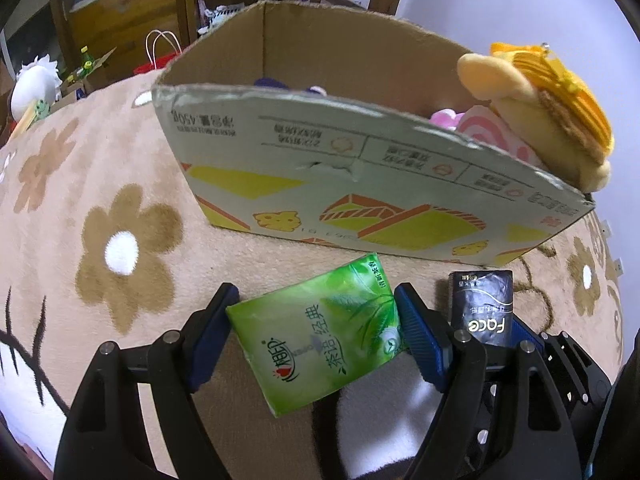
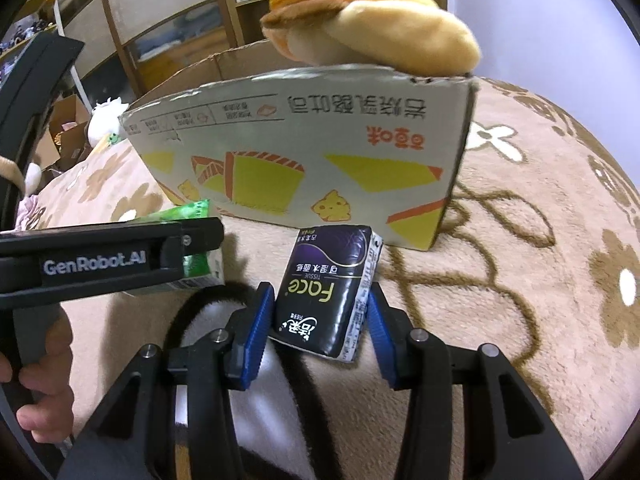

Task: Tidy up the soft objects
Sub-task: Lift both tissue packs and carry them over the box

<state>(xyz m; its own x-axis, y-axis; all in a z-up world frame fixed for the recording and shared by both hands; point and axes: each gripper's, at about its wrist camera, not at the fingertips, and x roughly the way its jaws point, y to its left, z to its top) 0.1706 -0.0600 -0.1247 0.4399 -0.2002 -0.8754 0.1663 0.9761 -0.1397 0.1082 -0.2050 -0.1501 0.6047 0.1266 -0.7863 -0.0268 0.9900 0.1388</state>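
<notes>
A green tissue pack (image 1: 316,336) sits tilted between the blue pads of my left gripper (image 1: 316,296), which is shut on it just in front of the cardboard box (image 1: 360,184). To its right, a black "Face" tissue pack (image 2: 324,296) is pinched between the pads of my right gripper (image 2: 320,292). The black pack (image 1: 484,312) also shows in the left wrist view. The box (image 2: 320,152) holds soft toys. An orange and tan plush (image 1: 552,108) hangs over its right corner, and a pink plush (image 1: 480,128) lies inside.
Everything rests on a beige blanket with brown flowers (image 1: 120,208). A person's hand (image 2: 44,380) grips the left tool's handle. A white plush (image 1: 34,84), a paper bag (image 1: 160,52) and wooden shelving (image 2: 168,20) lie beyond the blanket.
</notes>
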